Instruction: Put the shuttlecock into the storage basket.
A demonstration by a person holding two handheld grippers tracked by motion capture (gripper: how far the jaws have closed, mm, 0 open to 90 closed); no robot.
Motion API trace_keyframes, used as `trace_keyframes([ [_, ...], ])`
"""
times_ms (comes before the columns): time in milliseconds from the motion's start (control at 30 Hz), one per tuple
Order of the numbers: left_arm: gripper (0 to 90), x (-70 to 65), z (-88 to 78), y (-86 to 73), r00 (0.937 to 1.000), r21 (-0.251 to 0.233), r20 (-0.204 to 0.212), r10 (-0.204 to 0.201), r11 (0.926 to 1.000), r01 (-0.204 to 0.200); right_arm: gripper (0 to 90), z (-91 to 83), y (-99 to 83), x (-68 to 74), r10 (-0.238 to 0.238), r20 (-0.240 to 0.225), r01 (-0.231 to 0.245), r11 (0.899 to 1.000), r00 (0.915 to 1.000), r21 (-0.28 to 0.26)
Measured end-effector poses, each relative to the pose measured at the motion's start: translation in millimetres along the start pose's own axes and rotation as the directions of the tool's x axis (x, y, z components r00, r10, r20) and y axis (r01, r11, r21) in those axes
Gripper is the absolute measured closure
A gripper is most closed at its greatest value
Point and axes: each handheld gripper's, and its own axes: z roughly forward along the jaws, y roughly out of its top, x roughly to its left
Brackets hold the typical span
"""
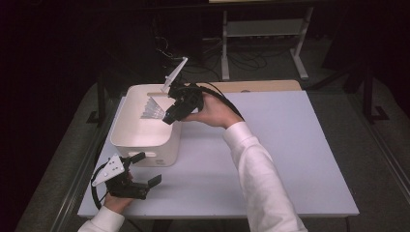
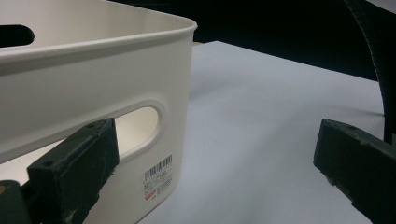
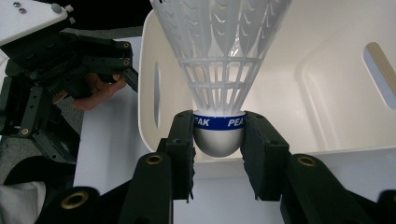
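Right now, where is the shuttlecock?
The shuttlecock is held by its cork base in the right tongs, above the open white bin at the table's left side, skirt pointing into the bin.

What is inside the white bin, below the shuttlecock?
The white bin looks empty: bare floor and walls show under the shuttlecock, which the right gripper holds by its cork over the opening. The near corner of the floor is hidden behind the bin's wall and the skirt.

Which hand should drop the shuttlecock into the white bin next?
Right. The right gripper already clamps the shuttlecock by its cork above the white bin; the left gripper sits open outside the bin's near wall.
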Motion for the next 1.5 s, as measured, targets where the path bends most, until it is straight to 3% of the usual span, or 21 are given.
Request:
trace_keyframes([
  [667, 0.0, -0.9, 0.0, -0.3, 0.9999, -0.002, 0.001, -0.014, 0.9999, 0.014, 63.7, 20.4, 5.0, -2.3, -0.006, -0.031, 0.006, 1.0, 0.9995, -0.012],
  [1500, 0.0, -0.8, -0.6, -0.2, 0.9999, 0.004, 0.0, -0.014, 0.9999, 0.014, 63.7, 46.5, 2.1, -12.5, 0.017, -0.062, -0.015, 1.0, 0.998, 0.02],
])
